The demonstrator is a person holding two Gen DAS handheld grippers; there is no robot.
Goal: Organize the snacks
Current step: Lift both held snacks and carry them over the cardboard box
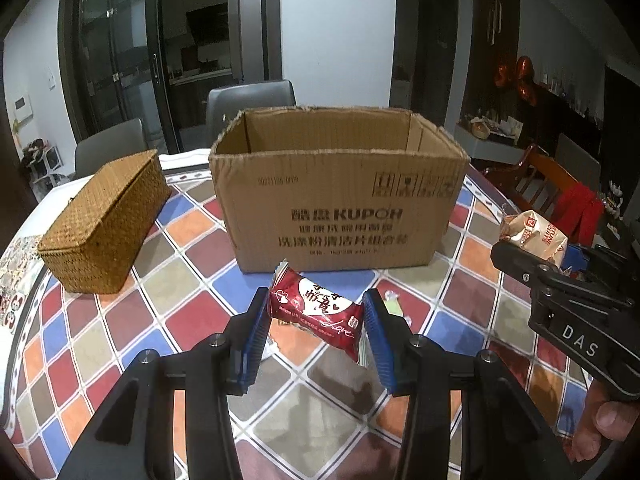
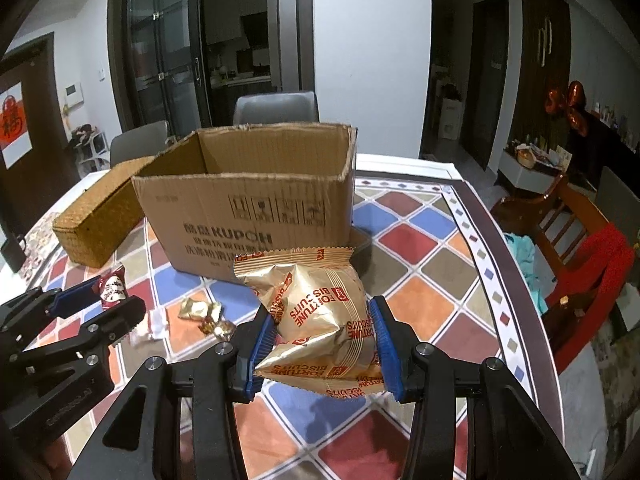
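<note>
My left gripper (image 1: 316,308) is shut on a red snack packet (image 1: 316,310) and holds it above the table, in front of the open cardboard box (image 1: 340,208). My right gripper (image 2: 322,320) is shut on a gold Fortune Biscuits packet (image 2: 316,308), lifted near the box's front right corner (image 2: 256,208). The right gripper and its gold packet (image 1: 536,236) show at the right of the left wrist view. The left gripper with the red packet (image 2: 112,288) shows at the left of the right wrist view. The box's floor is hidden.
A closed woven basket (image 1: 104,220) stands left of the box on the checkered tablecloth (image 1: 192,312). Several small wrapped candies (image 2: 204,314) lie on the table between the grippers. Grey chairs (image 1: 248,100) stand behind; a wooden chair (image 2: 580,240) stands at the right.
</note>
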